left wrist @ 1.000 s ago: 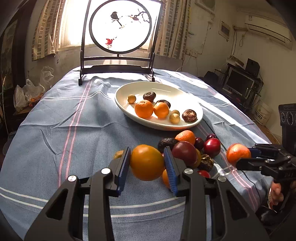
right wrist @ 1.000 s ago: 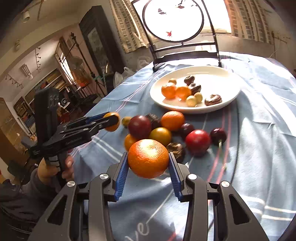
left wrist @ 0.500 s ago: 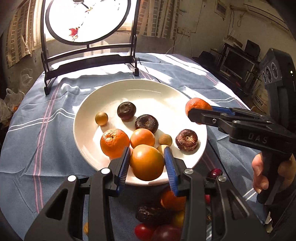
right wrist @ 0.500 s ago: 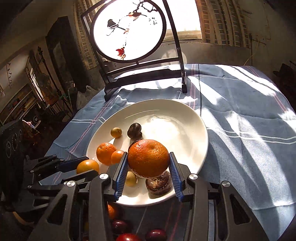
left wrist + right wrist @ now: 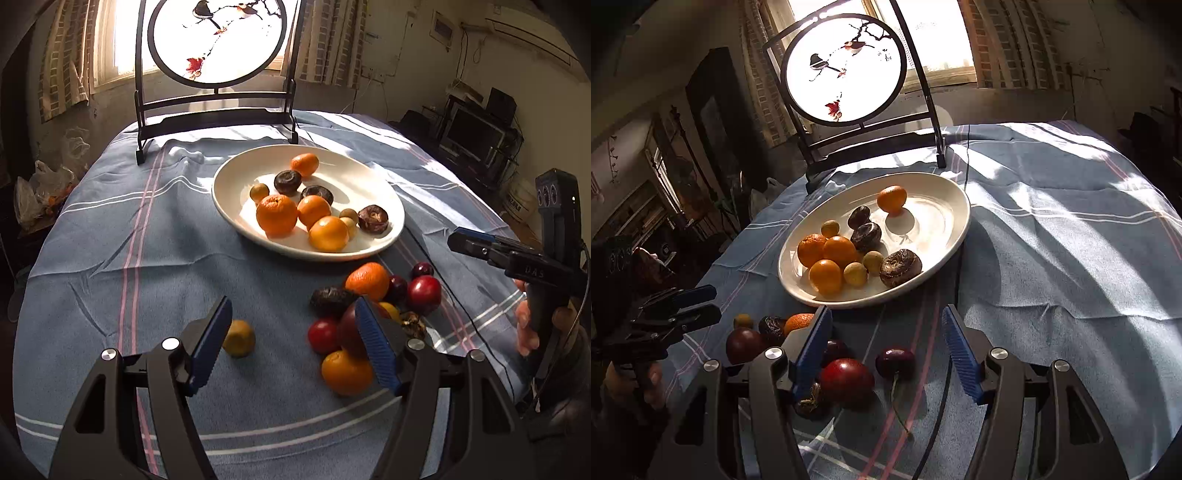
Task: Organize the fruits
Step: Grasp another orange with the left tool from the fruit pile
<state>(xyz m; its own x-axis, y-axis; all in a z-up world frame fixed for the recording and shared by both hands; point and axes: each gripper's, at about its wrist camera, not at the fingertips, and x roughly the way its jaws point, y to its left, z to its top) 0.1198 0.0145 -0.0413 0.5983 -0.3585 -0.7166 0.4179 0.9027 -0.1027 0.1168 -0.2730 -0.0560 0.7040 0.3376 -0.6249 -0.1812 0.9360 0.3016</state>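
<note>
Half a second ago each of our grippers pinched an orange over the plate [image 5: 391, 236]; now both are empty and pulled back over the cloth [image 5: 110, 258]. The left gripper [image 5: 295, 347] has its fingers spread wide with nothing between them, and the right gripper [image 5: 886, 354] is spread the same way. The orange we carried on the left now lies at the plate's near edge [image 5: 328, 233], touching the small pale fruits beside it; the one from the right sits alone at the far side of the plate [image 5: 892, 199]. The plate is oval, with its long axis running from near right to far left in the right wrist view. The loose pile [image 5: 373, 295] of plums, oranges and dark wrinkled fruit lies on the cloth just in front of the plate, and a small yellowish fruit [image 5: 239, 338] sits apart by the left finger. Our own fingers cover part of the pile in both views, and a dark fruit [image 5: 812, 400] under the right gripper's left finger is too shadowed to name.
</note>
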